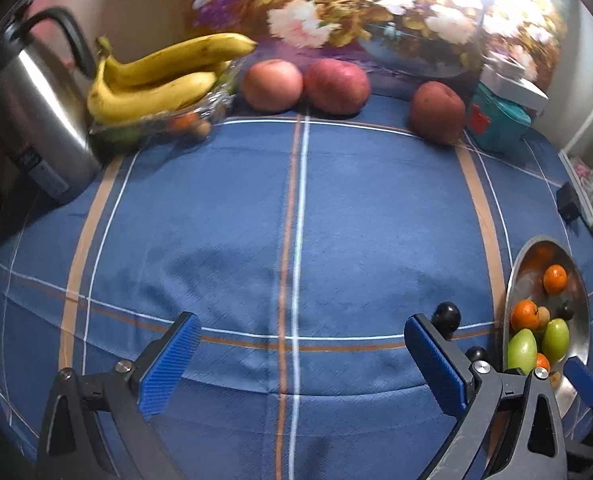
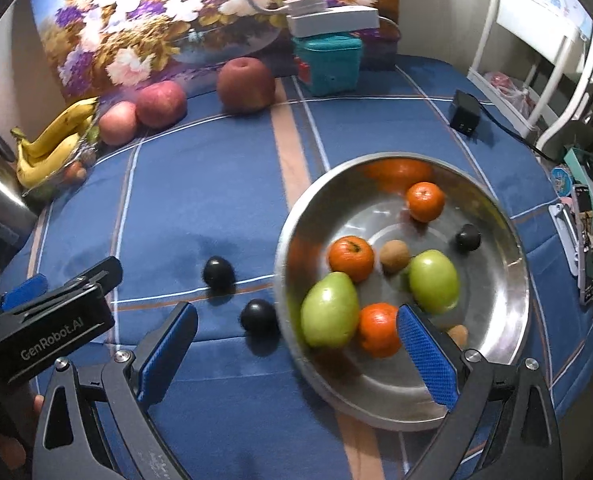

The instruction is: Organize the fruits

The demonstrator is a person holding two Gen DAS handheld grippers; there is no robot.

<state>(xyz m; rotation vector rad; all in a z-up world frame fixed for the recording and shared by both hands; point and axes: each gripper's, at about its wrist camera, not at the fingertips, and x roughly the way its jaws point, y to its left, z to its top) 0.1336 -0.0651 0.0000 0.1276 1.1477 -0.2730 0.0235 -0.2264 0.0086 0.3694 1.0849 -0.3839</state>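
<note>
A steel bowl on the blue cloth holds three oranges, two green fruits, a dark plum and small brown fruits. Two dark plums lie on the cloth left of the bowl. My right gripper is open and empty over the bowl's near-left rim. My left gripper is open and empty above bare cloth; a plum lies by its right finger. The bowl is at the right edge of the left wrist view.
Three red apples sit at the back. Bananas lie on a glass dish at back left, by a steel kettle. A teal box, a black adapter and flat items stand right.
</note>
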